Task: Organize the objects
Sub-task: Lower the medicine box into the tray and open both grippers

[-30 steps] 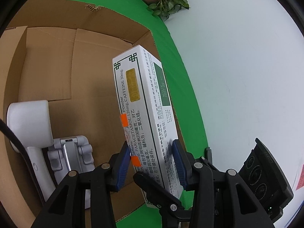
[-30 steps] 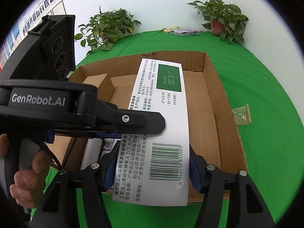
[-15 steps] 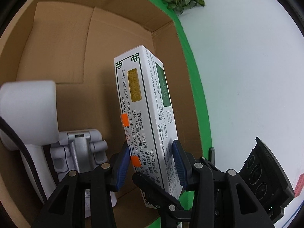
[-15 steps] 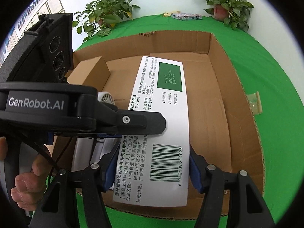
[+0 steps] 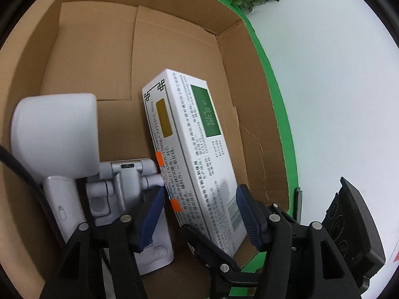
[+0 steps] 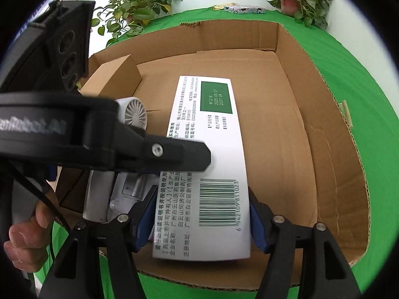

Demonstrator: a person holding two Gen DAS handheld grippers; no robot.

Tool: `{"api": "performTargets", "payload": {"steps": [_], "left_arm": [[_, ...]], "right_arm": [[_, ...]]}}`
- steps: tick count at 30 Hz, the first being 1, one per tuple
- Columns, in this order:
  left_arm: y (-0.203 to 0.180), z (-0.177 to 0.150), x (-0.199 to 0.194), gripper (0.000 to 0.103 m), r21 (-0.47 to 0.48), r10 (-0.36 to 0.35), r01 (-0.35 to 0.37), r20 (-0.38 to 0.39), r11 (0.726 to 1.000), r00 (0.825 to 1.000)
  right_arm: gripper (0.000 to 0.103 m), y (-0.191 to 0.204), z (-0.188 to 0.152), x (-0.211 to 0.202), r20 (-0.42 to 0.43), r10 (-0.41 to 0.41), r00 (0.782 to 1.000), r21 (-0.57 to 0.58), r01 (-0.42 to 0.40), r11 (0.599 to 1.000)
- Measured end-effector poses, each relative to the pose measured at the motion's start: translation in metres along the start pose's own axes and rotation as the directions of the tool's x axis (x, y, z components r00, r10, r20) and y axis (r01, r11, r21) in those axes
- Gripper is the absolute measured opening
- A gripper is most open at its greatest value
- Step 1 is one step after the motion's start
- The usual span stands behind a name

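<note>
A long white medicine box [image 5: 194, 154] with a green panel and a barcode lies lengthwise inside the brown carton [image 5: 174, 25]. My left gripper [image 5: 199, 214] straddles its near end. Its jaws are opening and the left pad stands clear of the box. In the right wrist view the same medicine box [image 6: 207, 149] has its barcode end between the blue pads of my right gripper [image 6: 202, 216], which is shut on it. One of the left gripper's black fingers [image 6: 174, 153] reaches across the box from the left.
A white hair dryer [image 5: 54, 137] with a black cord lies in the carton just left of the box. A small cardboard box [image 6: 112, 74] stands in the far left corner. The carton floor [image 6: 274, 124] right of the box is bare. Potted plants [image 6: 134, 12] edge the green table [image 6: 361, 87].
Both grippers sank with the medicine box deeper into the carton. The left jaws spread apart, and the box rolled so its green-panel face shows more.
</note>
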State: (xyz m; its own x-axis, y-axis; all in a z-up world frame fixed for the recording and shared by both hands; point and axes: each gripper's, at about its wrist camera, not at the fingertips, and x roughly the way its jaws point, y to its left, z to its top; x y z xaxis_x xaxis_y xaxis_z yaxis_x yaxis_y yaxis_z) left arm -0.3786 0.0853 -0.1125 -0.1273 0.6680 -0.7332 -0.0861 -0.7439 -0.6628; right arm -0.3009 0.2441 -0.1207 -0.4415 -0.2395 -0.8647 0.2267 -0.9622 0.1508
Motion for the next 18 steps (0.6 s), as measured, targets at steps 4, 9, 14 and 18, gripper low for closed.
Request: {"api": "performTargets", "payload": {"steps": [4, 9, 14, 18], "left_arm": [[-0.004, -0.011, -0.014, 0.068, 0.011, 0.004, -0.005, 0.02, 1.0, 1.0], [-0.008, -0.028, -0.039, 0.068, 0.012, -0.036, 0.035, 0.06, 0.999, 0.998], [-0.02, -0.051, -0.055, 0.067, 0.027, -0.01, 0.007, 0.113, 1.0, 0.994], [-0.024, -0.048, -0.066, 0.067, 0.053, 0.025, -0.032, 0.14, 0.998, 0.99]], "right_arm": [[0.065, 0.004, -0.001, -0.005, -0.01, -0.009, 1.0, -0.015, 0.009, 1.0], [0.065, 0.005, 0.0, -0.005, -0.011, -0.021, 1.0, -0.017, 0.021, 1.0], [0.064, 0.009, 0.003, -0.002, 0.012, -0.034, 0.999, -0.037, 0.034, 0.999], [0.062, 0.005, 0.005, 0.006, -0.017, -0.086, 0.996, -0.01, 0.086, 0.996]]}}
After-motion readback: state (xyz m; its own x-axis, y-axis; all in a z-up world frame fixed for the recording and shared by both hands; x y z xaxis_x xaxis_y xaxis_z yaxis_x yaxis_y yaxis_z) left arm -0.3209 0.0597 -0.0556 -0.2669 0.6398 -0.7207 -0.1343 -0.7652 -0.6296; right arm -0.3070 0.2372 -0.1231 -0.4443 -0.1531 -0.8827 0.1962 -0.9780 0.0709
